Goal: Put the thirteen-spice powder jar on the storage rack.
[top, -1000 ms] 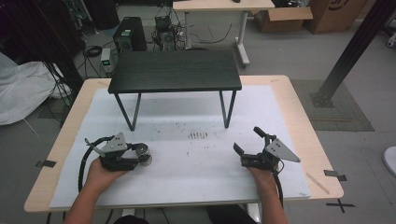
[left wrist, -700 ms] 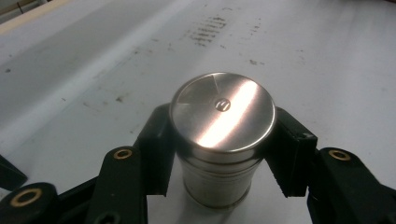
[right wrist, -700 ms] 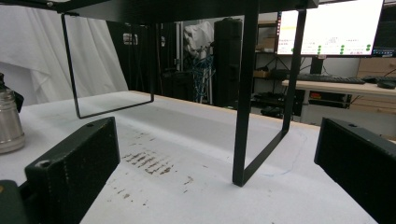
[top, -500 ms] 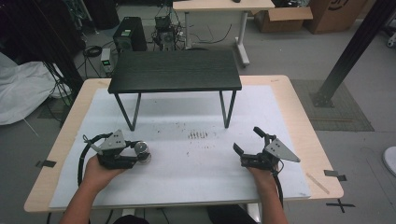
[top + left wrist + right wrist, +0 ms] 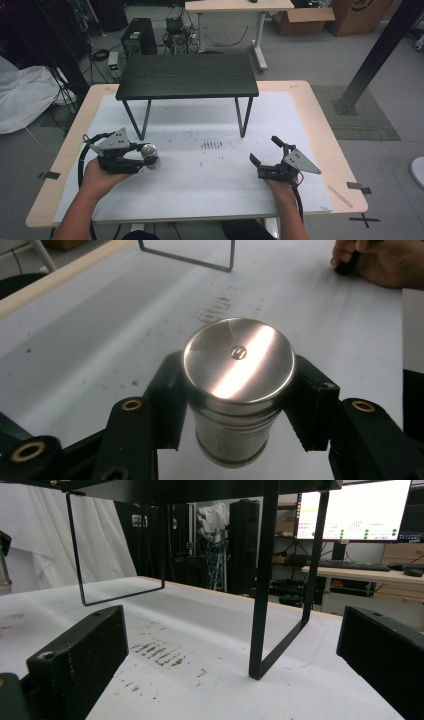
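A shiny steel cylinder (image 5: 149, 153) with a flat lid stands upright between the jaws of my left gripper (image 5: 145, 157) at the left of the white mat. In the left gripper view both black pads press its sides, so my left gripper (image 5: 239, 396) is shut on the cylinder (image 5: 237, 360). I cannot tell whether its base touches the mat. My right gripper (image 5: 264, 150) rests low at the right of the mat, open, with nothing between its jaws. Seen from its own camera, my right gripper (image 5: 235, 650) faces the black table's leg (image 5: 262, 580).
A small black table (image 5: 187, 75) on thin metal legs stands at the back of the white mat (image 5: 210, 185). Dark smudges (image 5: 214, 145) mark the mat's middle. The person's right hand (image 5: 385, 262) shows far off in the left gripper view. Wooden tabletop edges (image 5: 330, 135) frame the mat.
My left gripper and the steel cylinder in it have shifted slightly away from the person. The right gripper has stayed where it was, still open.
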Action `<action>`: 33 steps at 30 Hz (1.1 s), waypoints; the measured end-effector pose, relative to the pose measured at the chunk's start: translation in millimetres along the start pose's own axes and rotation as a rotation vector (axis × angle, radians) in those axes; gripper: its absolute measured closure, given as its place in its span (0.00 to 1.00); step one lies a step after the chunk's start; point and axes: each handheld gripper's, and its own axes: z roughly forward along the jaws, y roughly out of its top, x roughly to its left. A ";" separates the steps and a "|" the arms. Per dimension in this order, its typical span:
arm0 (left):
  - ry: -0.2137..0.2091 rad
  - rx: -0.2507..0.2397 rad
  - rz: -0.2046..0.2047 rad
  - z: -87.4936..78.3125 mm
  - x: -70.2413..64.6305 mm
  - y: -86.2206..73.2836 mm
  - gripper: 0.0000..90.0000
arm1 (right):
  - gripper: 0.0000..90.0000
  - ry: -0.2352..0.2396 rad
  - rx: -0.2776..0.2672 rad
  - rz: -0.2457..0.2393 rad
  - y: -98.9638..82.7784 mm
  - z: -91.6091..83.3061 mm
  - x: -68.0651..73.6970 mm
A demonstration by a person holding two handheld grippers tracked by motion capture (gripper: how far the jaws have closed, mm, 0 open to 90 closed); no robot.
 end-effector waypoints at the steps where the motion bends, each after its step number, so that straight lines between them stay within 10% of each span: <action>1: 0.000 0.000 0.000 0.0 0.0 0.0 0.54 | 0.00 0.000 0.000 0.000 0.0 0.0 0.0; 33: -0.021 -0.066 0.014 -35.6 11.1 84.8 0.54 | 0.00 0.001 -0.001 0.001 -0.1 -0.2 0.0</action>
